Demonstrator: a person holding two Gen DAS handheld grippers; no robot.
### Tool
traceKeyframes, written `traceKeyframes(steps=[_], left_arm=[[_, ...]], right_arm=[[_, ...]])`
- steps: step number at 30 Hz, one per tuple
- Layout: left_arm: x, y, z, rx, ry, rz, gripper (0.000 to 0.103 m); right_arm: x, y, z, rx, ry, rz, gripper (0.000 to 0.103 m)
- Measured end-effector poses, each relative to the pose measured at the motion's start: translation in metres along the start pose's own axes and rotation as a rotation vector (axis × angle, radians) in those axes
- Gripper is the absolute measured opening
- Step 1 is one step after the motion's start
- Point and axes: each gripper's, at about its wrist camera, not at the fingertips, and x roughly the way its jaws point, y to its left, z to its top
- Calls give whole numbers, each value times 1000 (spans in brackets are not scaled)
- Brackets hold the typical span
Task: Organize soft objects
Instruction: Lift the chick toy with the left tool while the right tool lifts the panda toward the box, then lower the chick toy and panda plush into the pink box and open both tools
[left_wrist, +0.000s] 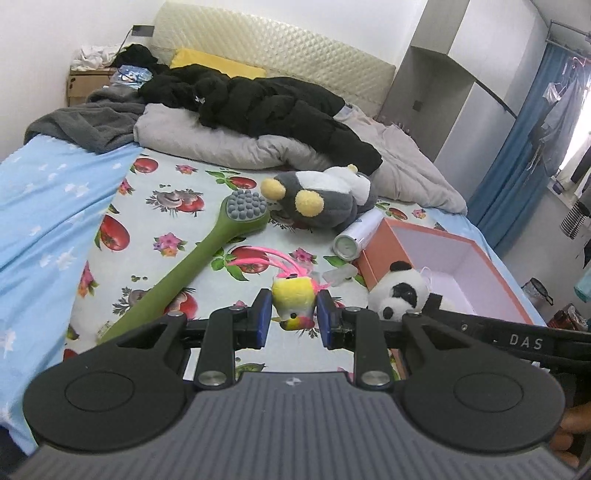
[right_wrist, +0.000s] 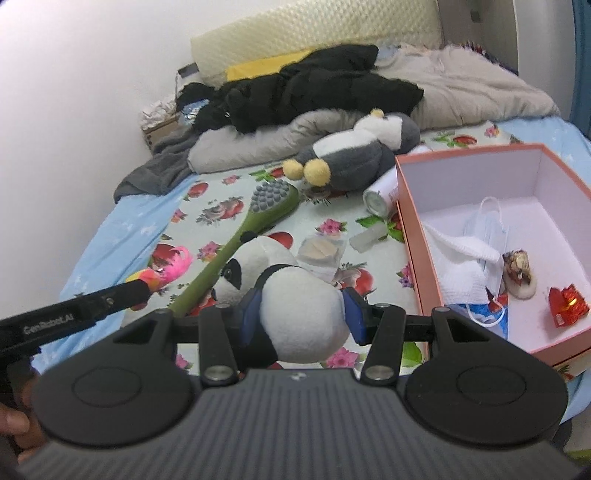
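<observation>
My left gripper is shut on a small yellow-and-pink bird toy with pink feathers, held above the floral bedsheet. My right gripper is shut on a panda plush, gripping its white body, left of the pink box. The panda also shows in the left wrist view, in front of the box. The bird toy shows at the left gripper's tip in the right wrist view. A grey penguin plush lies further back on the bed.
A green long-handled massage brush lies diagonally on the sheet. A white can lies by the box. The box holds a face mask, a white cloth and small trinkets. A grey duvet and black jacket are piled near the headboard.
</observation>
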Motion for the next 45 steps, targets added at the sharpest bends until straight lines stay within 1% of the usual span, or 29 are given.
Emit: traceKeyframes(steps=[3, 9, 15, 23, 25, 30, 33, 36, 40, 45], left_arm=[[-13, -4, 0, -17, -7, -10, 30], [-30, -26, 7, 3, -32, -35, 30], [-33, -57, 14, 27, -40, -92, 30], [-28, -99, 18, 71, -23, -185, 31], [-24, -111, 18, 96, -14, -206, 31], [-5, -140, 19, 129, 24, -253, 31], [13, -159, 20, 138, 47, -283, 31], [36, -179, 21, 144, 75, -302, 31], [73, -204, 21, 153, 128, -310, 31], [121, -230, 20, 181, 188, -294, 31]], right_arm=[[-14, 4, 0, -12, -27, 4, 51], [-48, -4, 9, -12, -89, 3, 52], [-74, -12, 14, -8, -139, -29, 52], [-100, -31, 11, 16, -163, -83, 52], [-106, -38, 11, 30, -167, -99, 52], [-120, -63, 11, 81, -184, -157, 52], [-127, -81, 9, 102, -189, -206, 52], [-128, -107, 10, 143, -161, -254, 52], [-119, -139, 14, 160, -124, -288, 52], [-98, -176, 18, 209, -87, -313, 52]])
